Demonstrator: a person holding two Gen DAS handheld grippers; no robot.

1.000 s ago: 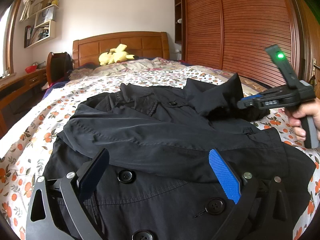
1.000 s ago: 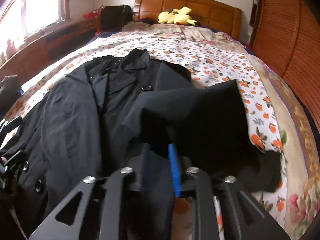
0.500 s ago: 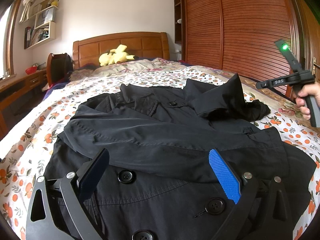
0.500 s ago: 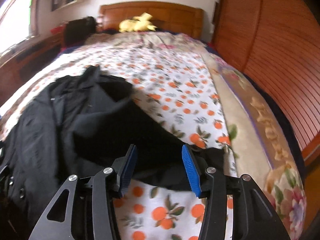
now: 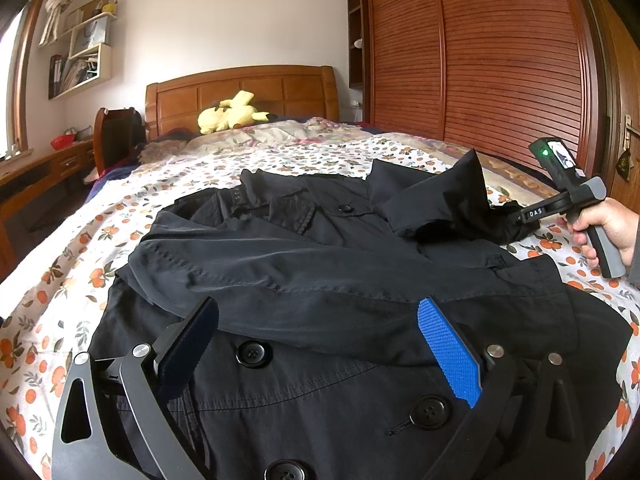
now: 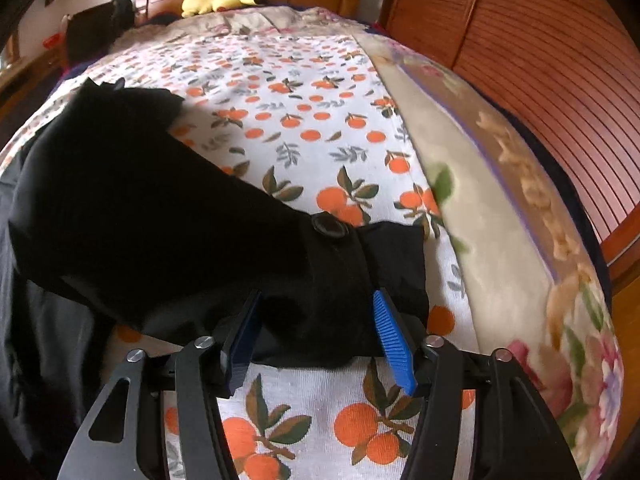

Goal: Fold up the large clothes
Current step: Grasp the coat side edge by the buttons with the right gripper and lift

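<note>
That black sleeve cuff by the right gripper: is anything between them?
Nothing visible. The sleeve cuff lies on the bedsheet directly between the right gripper fingers, whose jaws have just been closing around it but are not yet pressing.

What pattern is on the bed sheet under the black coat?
White with oranges and green leaves. The bed sheet shows best in the right wrist view, beside the black coat.

Left tool gapes over black coat.

A yellow plush toy lies by the far wooden headboard; a slatted wardrobe stands right.
</note>
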